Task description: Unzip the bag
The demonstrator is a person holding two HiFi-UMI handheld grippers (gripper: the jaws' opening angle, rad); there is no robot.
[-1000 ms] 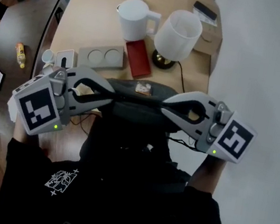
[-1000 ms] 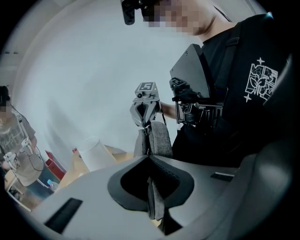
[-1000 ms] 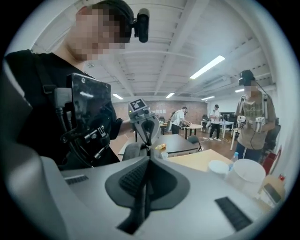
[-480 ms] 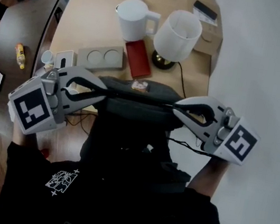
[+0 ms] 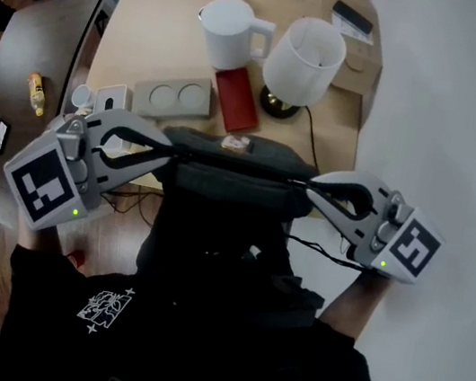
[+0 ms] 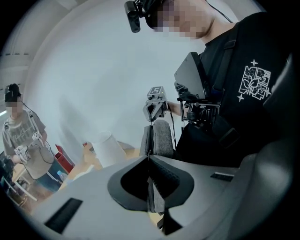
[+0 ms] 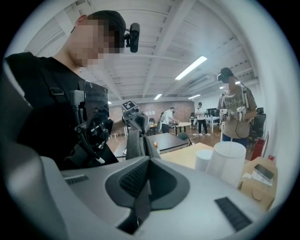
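A dark grey bag [image 5: 235, 180] hangs stretched between my two grippers in front of the person's chest, its zip line running along the top edge. My left gripper [image 5: 170, 153] is shut on a thin fabric tab [image 6: 151, 187] at the bag's left end. My right gripper [image 5: 309, 187] is shut on a dark strap tab [image 7: 142, 190] at the right end. Each gripper view shows the bag end-on [image 6: 157, 137] [image 7: 136, 143] with the other gripper at its far end. I cannot tell where the zip slider is.
Beyond the bag, the wooden table [image 5: 147, 32] carries a white jug [image 5: 227, 30], a white lamp [image 5: 305, 60], a red book [image 5: 235, 101], a grey two-hollow tray [image 5: 172, 96] and a cardboard box [image 5: 359, 47]. A dark round table [image 5: 33, 58] stands left.
Both grippers have drawn apart, the left one leftward and the right one rightward and slightly lower. The bag's top edge is pulled longer and tauter between them.
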